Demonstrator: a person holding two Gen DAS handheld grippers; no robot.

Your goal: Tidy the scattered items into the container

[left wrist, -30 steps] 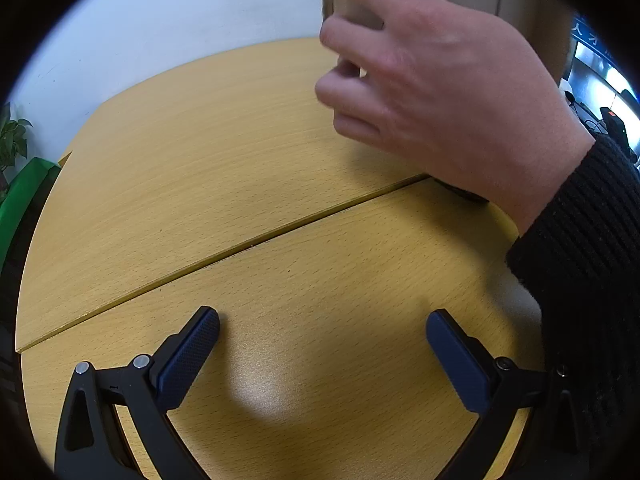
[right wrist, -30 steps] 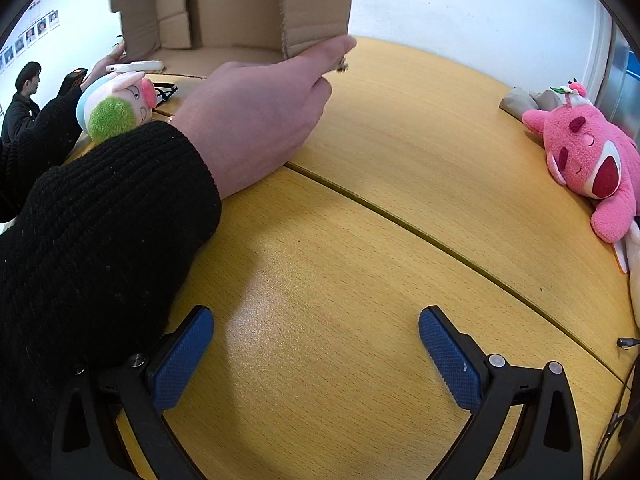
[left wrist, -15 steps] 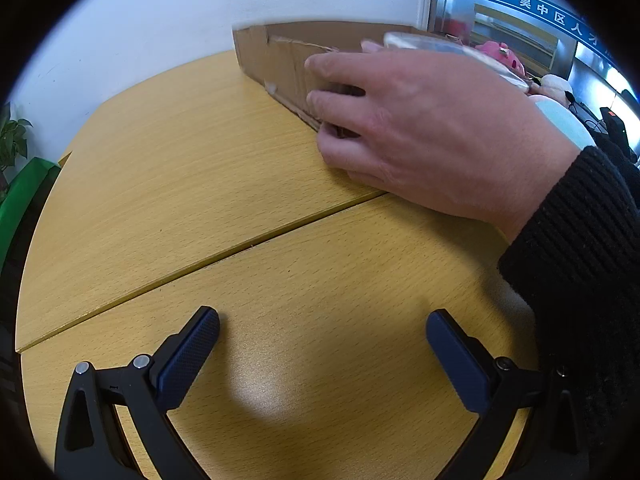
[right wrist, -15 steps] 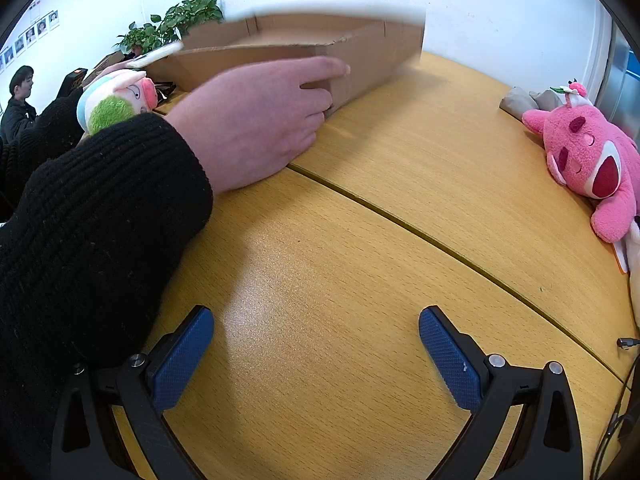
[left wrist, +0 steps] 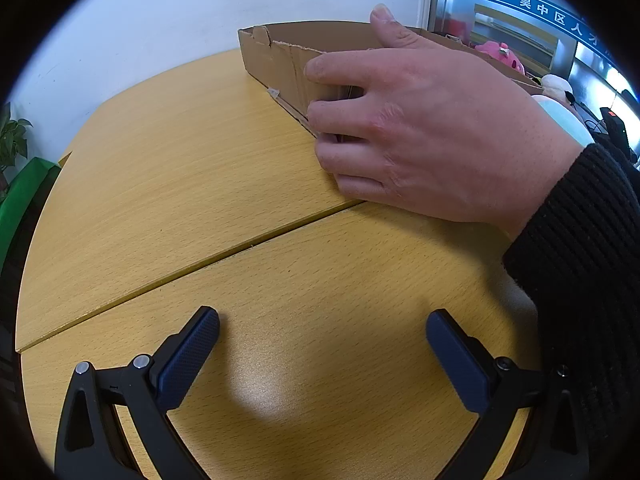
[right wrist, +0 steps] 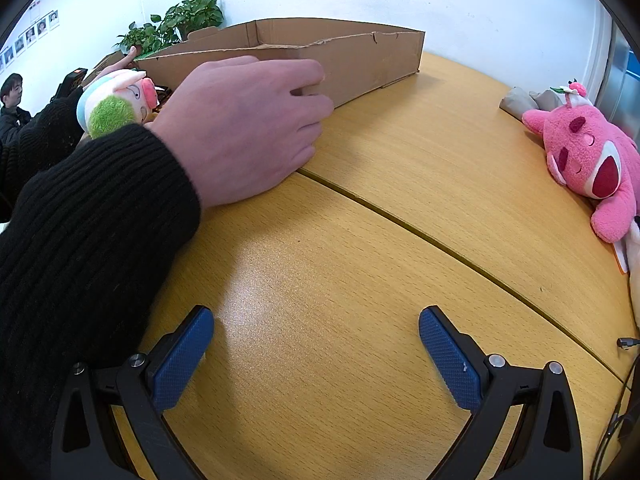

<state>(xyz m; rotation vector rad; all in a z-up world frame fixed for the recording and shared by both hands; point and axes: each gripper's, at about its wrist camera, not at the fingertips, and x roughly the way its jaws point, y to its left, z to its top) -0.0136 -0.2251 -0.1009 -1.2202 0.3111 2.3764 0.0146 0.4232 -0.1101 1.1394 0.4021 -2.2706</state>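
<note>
A shallow brown cardboard box (right wrist: 360, 60) lies flat on the yellow wooden table (right wrist: 340, 272), also in the left wrist view (left wrist: 276, 60). A bare hand (right wrist: 248, 124) in a black sleeve grips its near wall, as the left wrist view shows too (left wrist: 420, 128). A pink plush toy (right wrist: 588, 160) lies at the table's right edge. A green-and-white plush (right wrist: 116, 104) shows behind the arm. My left gripper (left wrist: 322, 344) and right gripper (right wrist: 316, 344) are open and empty, low over the table.
A seam (left wrist: 200, 260) runs across the tabletop. Green potted plants (right wrist: 180, 24) stand behind the box by the white wall. A person (right wrist: 12, 100) sits at the far left. A cable (right wrist: 624, 344) lies at the right edge.
The hand has lowered the cardboard box from upright to flat on the table and still holds its wall. Both grippers have stayed where they were.
</note>
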